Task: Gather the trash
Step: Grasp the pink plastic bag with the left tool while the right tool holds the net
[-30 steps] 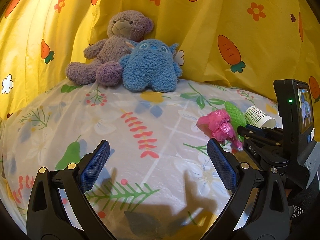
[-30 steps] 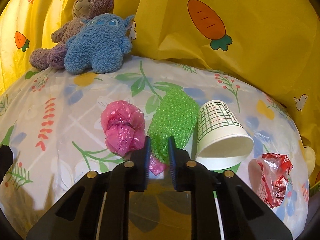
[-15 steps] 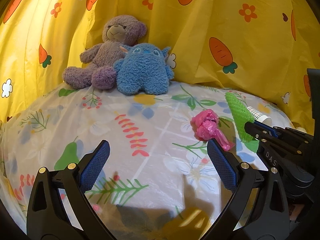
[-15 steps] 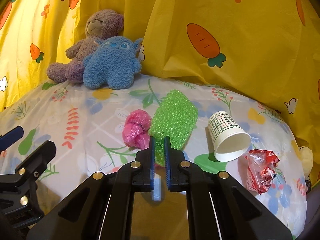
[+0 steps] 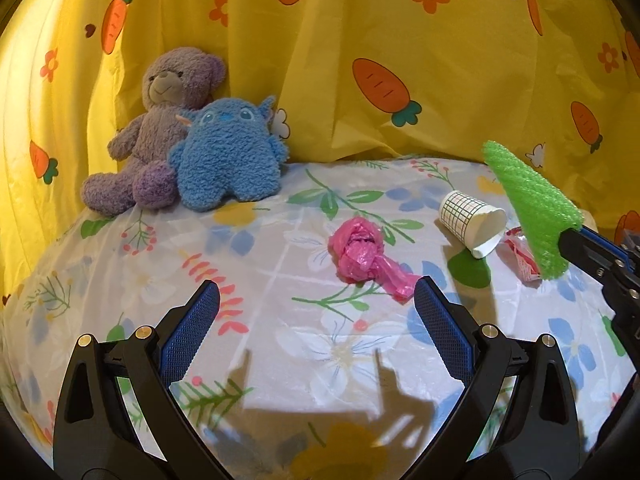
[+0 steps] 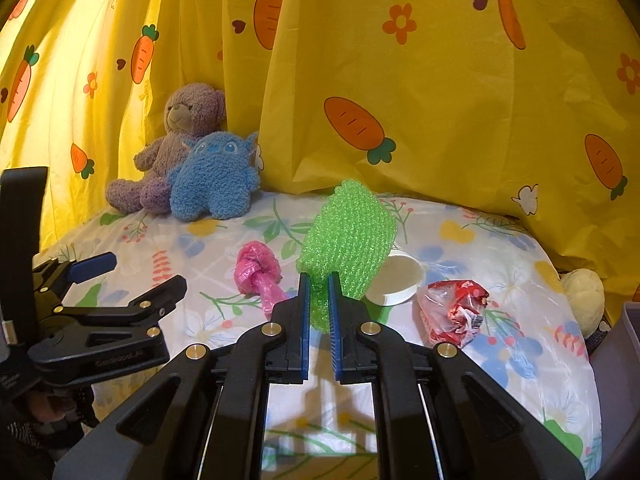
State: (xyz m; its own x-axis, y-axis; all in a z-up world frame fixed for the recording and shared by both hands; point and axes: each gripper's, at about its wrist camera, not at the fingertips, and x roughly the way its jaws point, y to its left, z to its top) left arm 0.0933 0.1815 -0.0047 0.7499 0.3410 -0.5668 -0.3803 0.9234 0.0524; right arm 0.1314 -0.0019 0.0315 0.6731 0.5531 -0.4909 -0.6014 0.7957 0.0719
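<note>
My right gripper [image 6: 318, 286] is shut on a green foam net sleeve [image 6: 346, 236] and holds it up above the table; the sleeve also shows at the right of the left wrist view [image 5: 528, 196]. My left gripper [image 5: 316, 312] is open and empty, low over the table, just short of a crumpled pink plastic bag [image 5: 360, 250] that also shows in the right wrist view [image 6: 258, 268]. A paper cup [image 5: 472, 224] lies on its side, partly hidden behind the sleeve in the right wrist view [image 6: 396, 282]. A red wrapper [image 6: 456, 310] lies to its right.
A purple teddy bear [image 5: 160, 128] and a blue plush monster [image 5: 230, 160] sit at the back against a yellow carrot-print curtain [image 5: 360, 40]. The floral tablecloth [image 5: 280, 360] covers the table. A pale plush [image 6: 586, 296] and a grey bin edge [image 6: 622, 344] lie at the right.
My right gripper has lifted the green foam sleeve off the table and drawn back. The left gripper has also pulled back, still open. The pink bag, cup and wrapper stay put.
</note>
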